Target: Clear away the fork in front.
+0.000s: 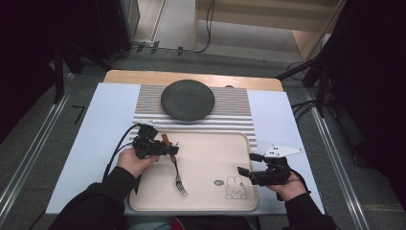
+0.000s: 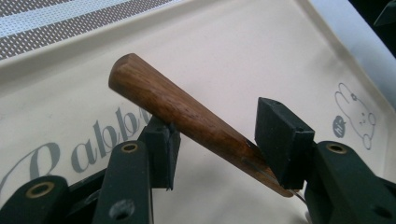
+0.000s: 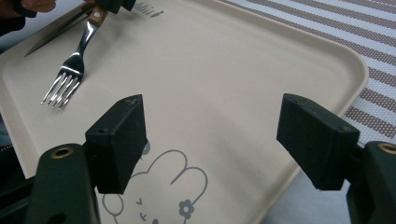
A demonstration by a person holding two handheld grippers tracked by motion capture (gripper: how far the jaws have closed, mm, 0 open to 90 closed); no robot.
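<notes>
The left hand-held gripper (image 1: 172, 147) is in the middle left of the high view, over the upper left part of the beige tray (image 1: 210, 148). A fork (image 1: 177, 174) with a brown wooden handle lies there. Its shiny prongs rest on the tray and point toward the bottom of the picture. In the left gripper view the wooden handle (image 2: 187, 116) slants between the two black jaws. It leans on the left pad (image 2: 161, 144), and its lower end is right by the right pad (image 2: 280, 140). The jaws are not squeezing it; they stand partly apart, so the fork is let go.

The right hand-held gripper (image 1: 249, 165) is in the lower right of the high view, at the right edge of the tray, near the little rabbit drawing (image 1: 235, 188). Its jaws are wide apart and hold nothing. In the right gripper view the fork (image 3: 70, 70) is in the upper left corner, well apart from this gripper.

A dark round plate (image 1: 187, 99) sits on a striped mat (image 1: 234, 112) at the top of the worktop (image 1: 110, 110), past the tray
</notes>
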